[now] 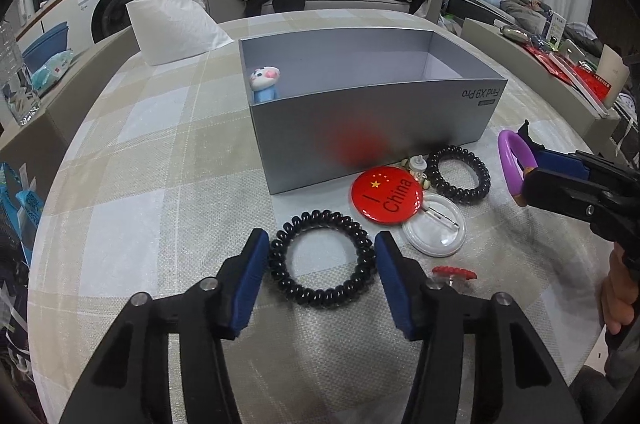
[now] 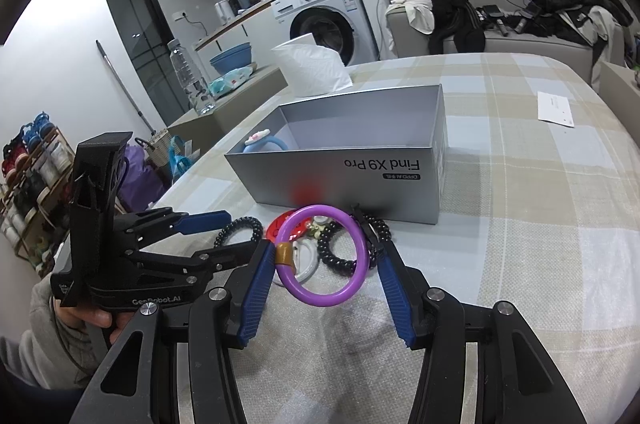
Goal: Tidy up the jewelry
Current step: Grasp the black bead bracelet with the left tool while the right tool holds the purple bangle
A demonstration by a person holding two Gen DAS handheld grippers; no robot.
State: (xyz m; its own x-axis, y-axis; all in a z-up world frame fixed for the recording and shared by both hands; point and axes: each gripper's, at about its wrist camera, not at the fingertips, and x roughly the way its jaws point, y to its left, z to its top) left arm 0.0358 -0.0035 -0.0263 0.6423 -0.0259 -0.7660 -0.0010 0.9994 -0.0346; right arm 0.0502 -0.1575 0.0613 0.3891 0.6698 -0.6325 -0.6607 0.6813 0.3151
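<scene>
A grey open box (image 1: 360, 128) stands on the checked tablecloth; a blue and pink bracelet with a small figure (image 1: 264, 82) lies inside at its left end. My left gripper (image 1: 322, 264) is open, its fingers either side of a black spiral hair tie (image 1: 320, 288) lying on the cloth. My right gripper (image 2: 324, 264) is shut on a purple bangle (image 2: 352, 284) and holds it above the table, right of the box front; the bangle also shows in the left wrist view (image 1: 510, 168). A second black spiral tie (image 1: 460, 174), a red China badge (image 1: 386, 196) and a clear badge back (image 1: 434, 230) lie in front of the box.
A small red clip (image 1: 454, 272) lies by my left gripper's right finger. A small beaded charm (image 1: 418, 172) sits between badge and second tie. A white pillow (image 1: 172, 24) lies at the table's far left. A white paper slip (image 2: 554, 108) lies far right. Sofa and washing machine stand behind.
</scene>
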